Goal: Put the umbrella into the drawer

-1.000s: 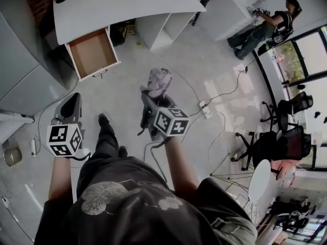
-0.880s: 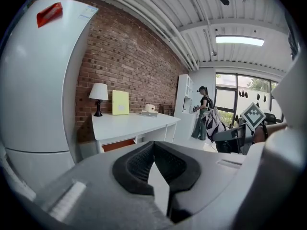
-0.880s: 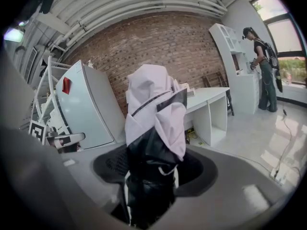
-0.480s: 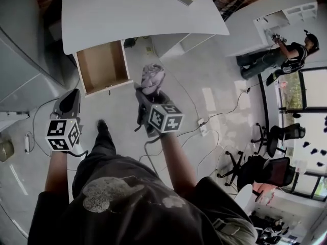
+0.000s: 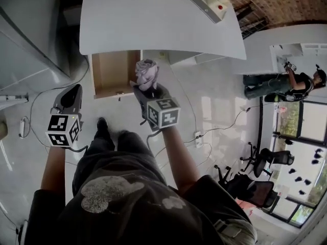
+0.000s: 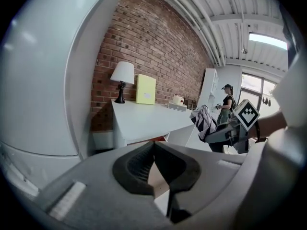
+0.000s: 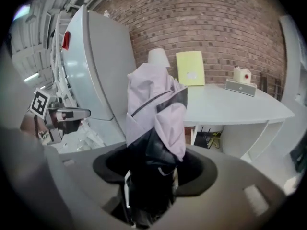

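right gripper view: the right gripper (image 7: 152,169) is seen clamped on the folded umbrella (image 7: 156,104), its soft lilac and dark fabric rising toward 12 o'clock. the left gripper (image 6: 154,145) is closed on nothing. in the head view, an open wooden drawer (image 5: 110,70) is seen at the umbrella's 9 o'clock, under a white desk (image 5: 153,19).

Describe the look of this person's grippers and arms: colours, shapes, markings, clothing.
The left gripper and right gripper are grey tapering shells with black pads; each carries a white cube of black square markers. A dark printed T-shirt leaves the forearms bare.
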`<state>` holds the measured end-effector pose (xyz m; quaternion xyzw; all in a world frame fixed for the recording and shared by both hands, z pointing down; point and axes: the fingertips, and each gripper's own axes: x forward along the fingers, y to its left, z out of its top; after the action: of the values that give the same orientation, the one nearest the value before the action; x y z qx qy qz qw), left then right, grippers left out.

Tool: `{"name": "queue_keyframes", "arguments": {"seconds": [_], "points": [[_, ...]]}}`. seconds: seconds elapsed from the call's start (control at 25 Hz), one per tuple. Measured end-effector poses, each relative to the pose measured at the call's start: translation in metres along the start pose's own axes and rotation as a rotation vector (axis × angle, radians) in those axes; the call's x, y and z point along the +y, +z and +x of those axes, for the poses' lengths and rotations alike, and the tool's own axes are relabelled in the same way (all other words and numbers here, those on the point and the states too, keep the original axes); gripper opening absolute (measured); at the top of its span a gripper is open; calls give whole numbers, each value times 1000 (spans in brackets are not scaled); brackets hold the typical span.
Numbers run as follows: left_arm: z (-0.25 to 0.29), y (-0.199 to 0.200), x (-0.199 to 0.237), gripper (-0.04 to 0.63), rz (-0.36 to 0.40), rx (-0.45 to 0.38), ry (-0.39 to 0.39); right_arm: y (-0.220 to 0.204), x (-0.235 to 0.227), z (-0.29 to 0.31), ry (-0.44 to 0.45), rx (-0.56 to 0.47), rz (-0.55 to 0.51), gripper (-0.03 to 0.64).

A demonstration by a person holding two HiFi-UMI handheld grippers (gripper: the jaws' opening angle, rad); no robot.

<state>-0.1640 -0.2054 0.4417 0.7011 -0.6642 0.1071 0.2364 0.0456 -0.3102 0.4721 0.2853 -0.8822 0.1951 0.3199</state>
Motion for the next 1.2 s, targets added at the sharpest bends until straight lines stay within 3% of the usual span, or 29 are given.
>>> {"name": "queue_keyframes", "arguments": {"seconds": [0.24, 0.44, 0.64, 0.88, 1.2], "points": [[11, -23, 16, 11, -47, 28, 68, -13, -2, 47, 48, 116, -197, 264], [19, -35, 23, 11, -101, 24, 170, -38, 3, 87, 129, 215, -334, 264], [22, -47, 30, 11, -145, 20, 290, -54, 10, 136, 210, 246, -379, 264], [30, -71, 41, 11, -198, 30, 379, -62, 18, 190, 262, 265, -481, 264], [52, -102, 49, 11, -234, 21, 452, -88, -2, 257, 260, 307, -545, 264]]}}
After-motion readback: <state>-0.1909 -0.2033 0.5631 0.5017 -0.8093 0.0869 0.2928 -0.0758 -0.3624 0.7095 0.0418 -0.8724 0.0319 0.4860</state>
